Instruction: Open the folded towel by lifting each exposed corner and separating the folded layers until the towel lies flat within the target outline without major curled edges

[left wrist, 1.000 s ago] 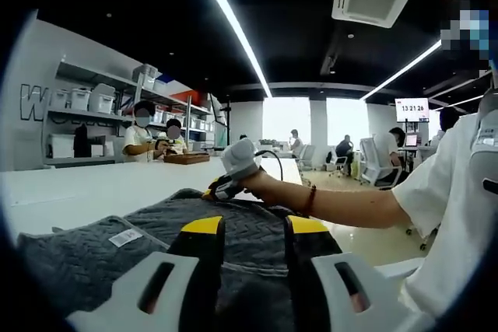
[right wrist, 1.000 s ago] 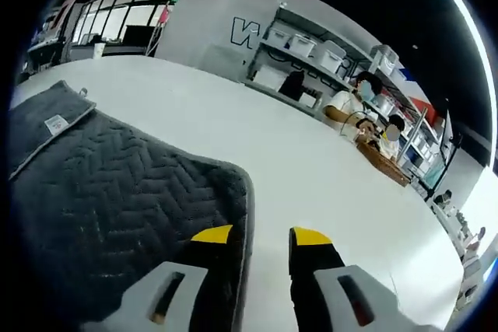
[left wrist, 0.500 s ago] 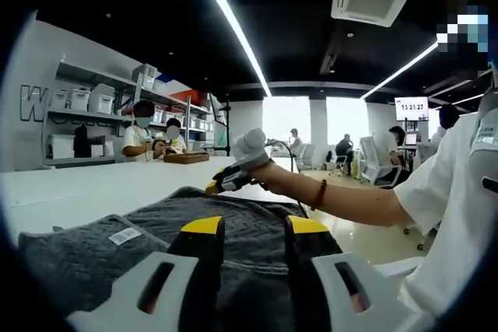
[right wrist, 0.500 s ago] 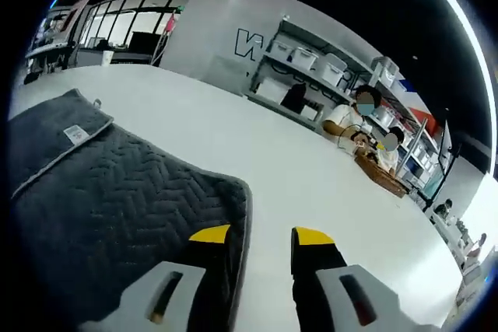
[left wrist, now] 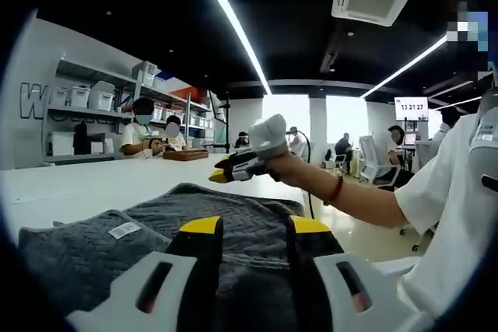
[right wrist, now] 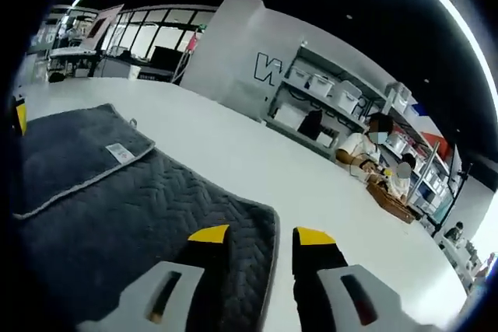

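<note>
On table [right wrist: 257, 169] | towel [right wrist: 117, 215] near edge hidden behind hand-held gripper [right wrist: 261, 236] jaws

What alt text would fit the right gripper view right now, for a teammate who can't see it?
A dark grey quilted towel, still folded, lies on a white table, with a top layer overlapping a lower one that carries a small white label. The right gripper has its yellow-tipped jaws apart above the towel's near corner, holding nothing. Shelves and seated people are behind.
</note>
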A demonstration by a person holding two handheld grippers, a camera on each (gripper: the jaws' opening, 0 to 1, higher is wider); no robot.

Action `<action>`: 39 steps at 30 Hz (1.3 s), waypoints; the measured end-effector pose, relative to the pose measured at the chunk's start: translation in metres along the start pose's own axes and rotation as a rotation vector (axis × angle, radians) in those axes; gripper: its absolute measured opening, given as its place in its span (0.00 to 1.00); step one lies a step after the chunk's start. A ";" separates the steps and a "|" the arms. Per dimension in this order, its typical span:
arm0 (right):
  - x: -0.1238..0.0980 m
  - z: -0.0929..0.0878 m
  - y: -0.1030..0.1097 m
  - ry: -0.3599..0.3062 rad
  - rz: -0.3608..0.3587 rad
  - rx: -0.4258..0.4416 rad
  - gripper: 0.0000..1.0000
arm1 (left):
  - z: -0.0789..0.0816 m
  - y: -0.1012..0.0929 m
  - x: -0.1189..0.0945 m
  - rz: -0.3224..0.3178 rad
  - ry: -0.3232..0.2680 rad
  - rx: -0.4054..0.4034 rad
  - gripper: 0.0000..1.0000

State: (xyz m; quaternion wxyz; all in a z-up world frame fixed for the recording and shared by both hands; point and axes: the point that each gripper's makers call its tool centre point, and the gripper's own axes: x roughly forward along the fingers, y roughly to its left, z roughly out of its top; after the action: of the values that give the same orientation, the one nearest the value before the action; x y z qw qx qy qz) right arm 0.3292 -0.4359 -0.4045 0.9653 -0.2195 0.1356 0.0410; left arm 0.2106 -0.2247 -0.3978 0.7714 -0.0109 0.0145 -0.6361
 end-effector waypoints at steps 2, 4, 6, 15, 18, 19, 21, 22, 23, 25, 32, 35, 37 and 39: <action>-0.003 0.008 0.006 -0.036 0.023 0.001 0.27 | -0.003 -0.002 -0.001 0.007 0.015 -0.002 0.32; -0.003 0.012 0.010 -0.059 0.045 -0.018 0.30 | -0.006 -0.006 -0.003 0.004 0.022 0.011 0.33; -0.004 0.015 0.015 -0.076 0.074 0.025 0.31 | -0.012 -0.009 -0.005 0.003 0.043 0.006 0.33; 0.000 0.028 0.016 -0.129 0.120 0.043 0.28 | -0.020 -0.017 -0.005 0.030 0.062 0.021 0.34; 0.001 0.027 0.016 -0.119 0.119 0.021 0.28 | -0.024 -0.020 -0.005 0.030 0.073 0.023 0.35; 0.001 0.028 0.017 -0.122 0.121 0.024 0.27 | -0.026 -0.022 -0.005 0.033 0.082 0.020 0.36; 0.001 0.030 0.020 -0.133 0.134 0.028 0.27 | -0.028 -0.024 -0.005 0.032 0.083 0.024 0.36; 0.004 0.029 0.021 -0.128 0.138 0.028 0.27 | -0.029 -0.025 -0.004 0.034 0.086 0.022 0.36; 0.004 0.027 0.024 -0.119 0.142 0.021 0.27 | -0.030 -0.025 -0.005 0.041 0.092 0.028 0.36; 0.003 0.028 0.027 -0.123 0.145 0.015 0.27 | -0.031 -0.026 -0.005 0.048 0.104 0.036 0.37; 0.004 0.024 0.037 -0.116 0.159 0.004 0.26 | -0.041 -0.031 -0.006 0.077 0.151 0.079 0.39; 0.002 0.024 0.040 -0.122 0.170 0.020 0.25 | -0.044 -0.032 -0.006 0.077 0.161 0.078 0.40; 0.003 0.022 0.042 -0.114 0.166 0.005 0.25 | -0.046 -0.033 -0.006 0.084 0.168 0.085 0.40; 0.003 0.020 0.043 -0.110 0.166 0.001 0.24 | -0.049 -0.033 -0.006 0.092 0.180 0.102 0.40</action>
State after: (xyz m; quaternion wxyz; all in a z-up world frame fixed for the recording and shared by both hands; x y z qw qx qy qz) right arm 0.3313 -0.3884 -0.4054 0.9647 -0.2046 0.0999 0.1326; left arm 0.1754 -0.2249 -0.4452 0.7950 0.0861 0.0519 -0.5982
